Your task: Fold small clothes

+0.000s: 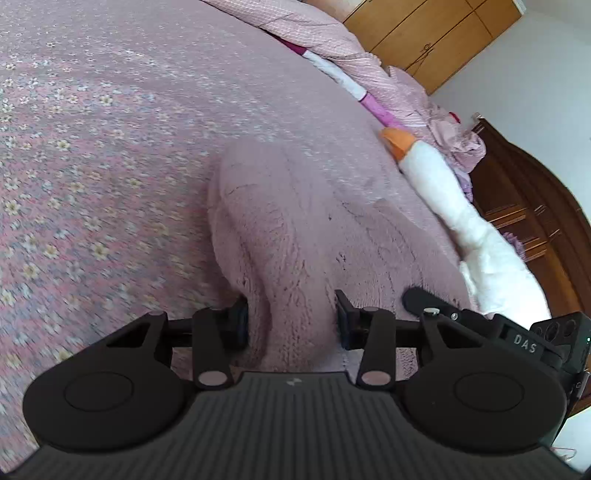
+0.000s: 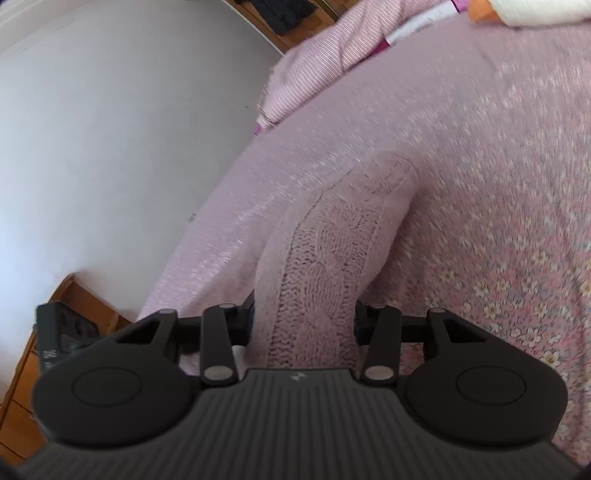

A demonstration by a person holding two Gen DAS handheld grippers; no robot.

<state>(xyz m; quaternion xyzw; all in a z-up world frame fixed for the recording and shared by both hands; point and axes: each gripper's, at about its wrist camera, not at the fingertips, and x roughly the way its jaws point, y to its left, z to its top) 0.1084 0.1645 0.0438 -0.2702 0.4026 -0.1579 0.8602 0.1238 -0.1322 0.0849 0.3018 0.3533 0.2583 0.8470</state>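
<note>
Pink cable-knit sweater [image 2: 325, 258] held lifted above the bed's pink floral bedspread [image 1: 92, 166], gathered into a hanging fold. Left gripper [image 1: 291, 321]: jaws closed on one bunched part of the knit. Right gripper [image 2: 304, 325]: jaws clamped on another part. White plush goose with orange beak [image 1: 461, 221] lies along the bed's far edge, beside a striped pink quilt [image 1: 332, 33].

The letters "DAS" were printed in white on a black device housing [image 1: 532, 341] at the right.
</note>
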